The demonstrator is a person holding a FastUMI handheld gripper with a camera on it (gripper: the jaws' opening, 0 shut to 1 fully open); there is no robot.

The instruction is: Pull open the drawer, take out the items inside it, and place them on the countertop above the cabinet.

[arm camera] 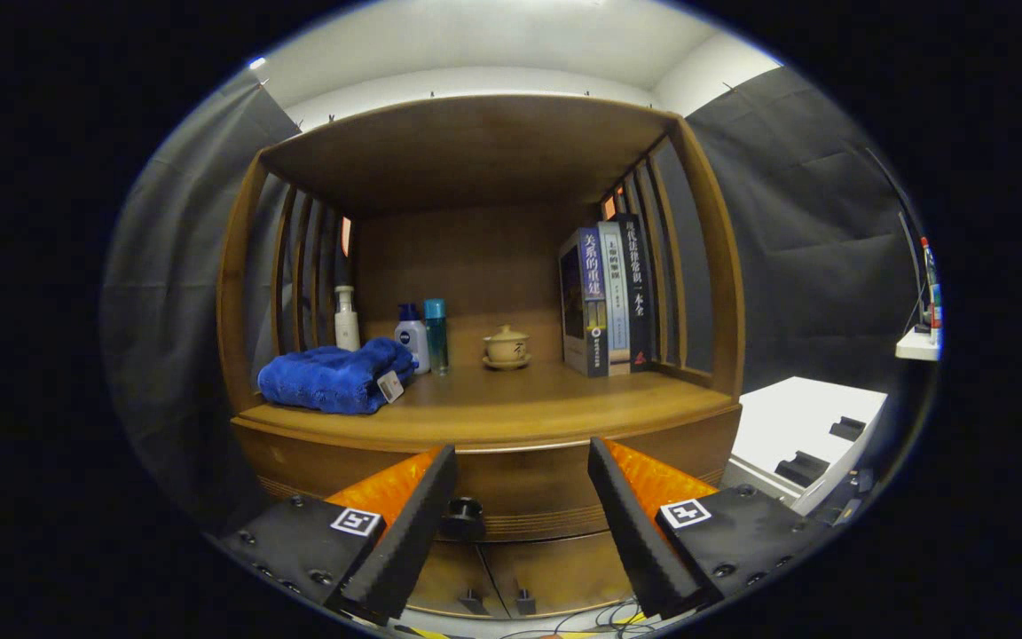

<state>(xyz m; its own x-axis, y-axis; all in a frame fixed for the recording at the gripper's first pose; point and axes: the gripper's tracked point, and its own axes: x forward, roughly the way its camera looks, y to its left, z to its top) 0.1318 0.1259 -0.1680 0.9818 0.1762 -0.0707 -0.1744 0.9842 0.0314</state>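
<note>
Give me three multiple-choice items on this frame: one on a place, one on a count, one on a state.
1. Where does the towel lie?
A. on the countertop, in front of the bottles
B. in the drawer
C. on the books

2. How many books stand by the slats?
A. one
B. three
C. five

3. How is the claw?
A. shut on the knob
B. shut on the towel
C. open, the knob between its fingers

Answers:
1. A: the towel rests on the countertop before the bottles.
2. B: three spines stand side by side.
3. C: the fingers stand wide apart, the knob near the left one, and the drawer is shut.
</note>
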